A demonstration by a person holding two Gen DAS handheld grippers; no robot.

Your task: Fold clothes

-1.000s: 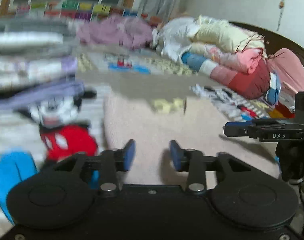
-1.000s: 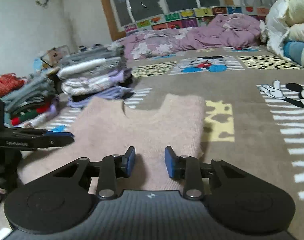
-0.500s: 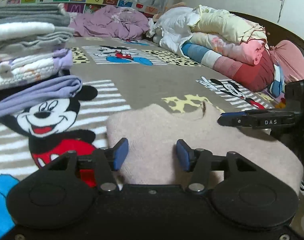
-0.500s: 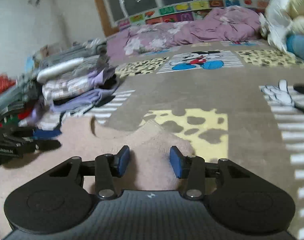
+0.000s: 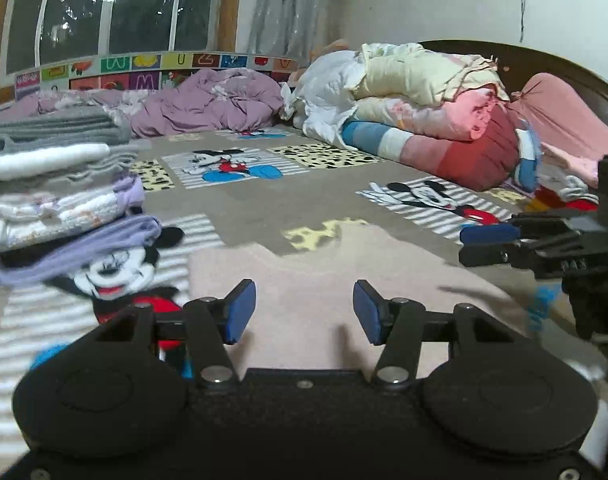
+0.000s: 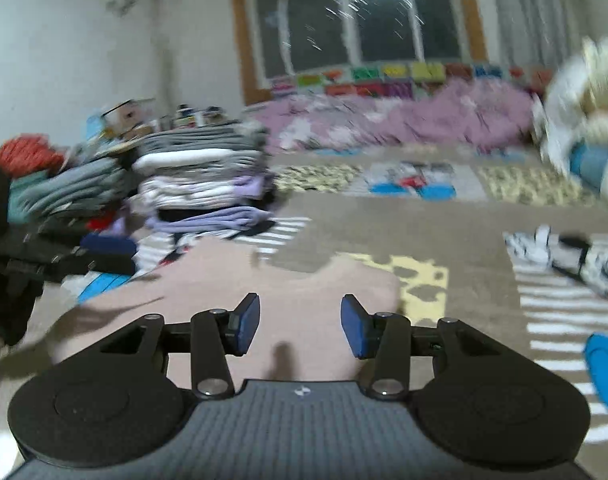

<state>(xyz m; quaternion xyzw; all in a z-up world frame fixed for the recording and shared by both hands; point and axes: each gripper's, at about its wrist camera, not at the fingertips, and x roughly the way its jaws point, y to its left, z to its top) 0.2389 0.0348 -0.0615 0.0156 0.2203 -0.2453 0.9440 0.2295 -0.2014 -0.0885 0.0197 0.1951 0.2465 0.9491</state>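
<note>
Having just widened, both grippers' fingers (left (image 5: 304, 312), right (image 6: 300, 325)) hover half-open and empty over the released sweater (image 5: 304, 276), fold laid.

Both grippers have drawn back and up from the pink garment (image 5: 304, 280) since the earlier views. The left gripper (image 5: 304, 312) has just been opening; its blue pads, previously close over the fabric, now stand apart with nothing between them. The right gripper (image 6: 300, 324) has likewise just been opening, also empty. The pink garment, formerly a longer spread reaching toward the stack of folded clothes (image 5: 60, 196), now lies shorter, its far edge nearer the grippers
</note>
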